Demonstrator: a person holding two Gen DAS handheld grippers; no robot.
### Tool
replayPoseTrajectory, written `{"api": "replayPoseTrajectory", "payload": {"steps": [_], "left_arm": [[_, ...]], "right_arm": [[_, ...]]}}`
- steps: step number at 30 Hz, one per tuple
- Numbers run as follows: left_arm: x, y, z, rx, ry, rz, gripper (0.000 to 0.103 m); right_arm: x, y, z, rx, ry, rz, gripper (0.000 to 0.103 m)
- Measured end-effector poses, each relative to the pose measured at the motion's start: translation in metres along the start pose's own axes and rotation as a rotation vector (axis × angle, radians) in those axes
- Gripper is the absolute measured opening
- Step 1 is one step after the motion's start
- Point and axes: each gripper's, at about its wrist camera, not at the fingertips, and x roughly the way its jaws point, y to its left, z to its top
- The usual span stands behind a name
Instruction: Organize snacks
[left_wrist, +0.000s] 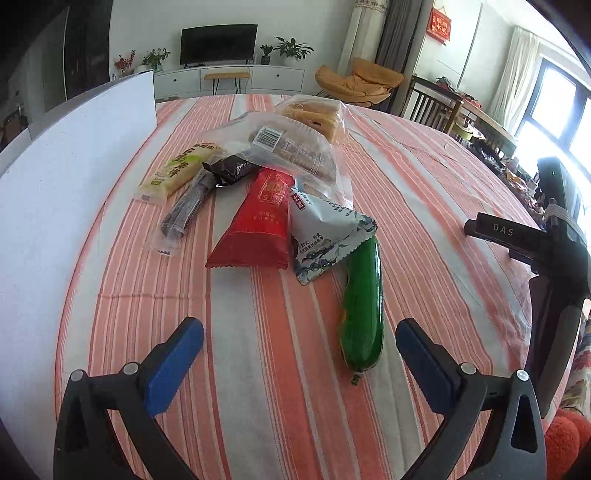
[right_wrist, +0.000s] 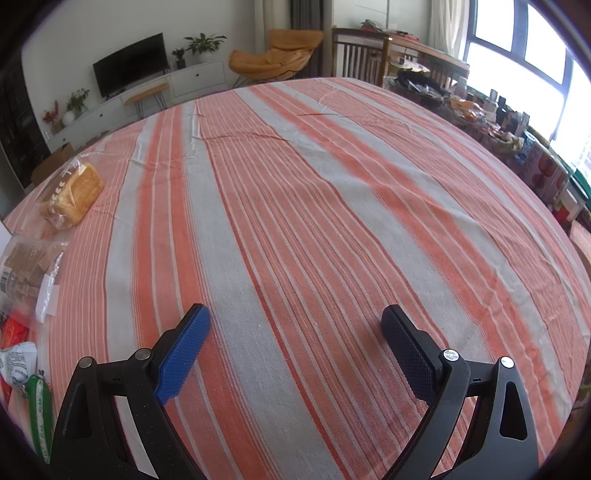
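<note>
A heap of snack packets lies mid-table in the left wrist view: a red packet, a white-and-blue packet, a green tube-shaped packet, a yellow-green bar, a dark stick packet, a clear biscuit bag and bagged bread. My left gripper stands open just short of the heap, the green packet beside its right finger. My right gripper is open over bare cloth; the bread and the heap's edge lie far to its left.
The striped orange-and-white tablecloth covers the table. A white box wall stands along the left side. The other gripper's black body shows at the right. Cluttered goods line the window side; chairs stand beyond the far edge.
</note>
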Motion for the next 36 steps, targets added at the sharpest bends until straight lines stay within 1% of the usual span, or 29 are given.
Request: {"api": "replayPoseTrajectory", "payload": {"steps": [36], "left_arm": [[-0.0002, -0.001, 0.0018, 0.008, 0.007, 0.006, 0.103]], "right_arm": [[0.0002, 0.0002, -0.0003, -0.001, 0.0, 0.0, 0.096]]}}
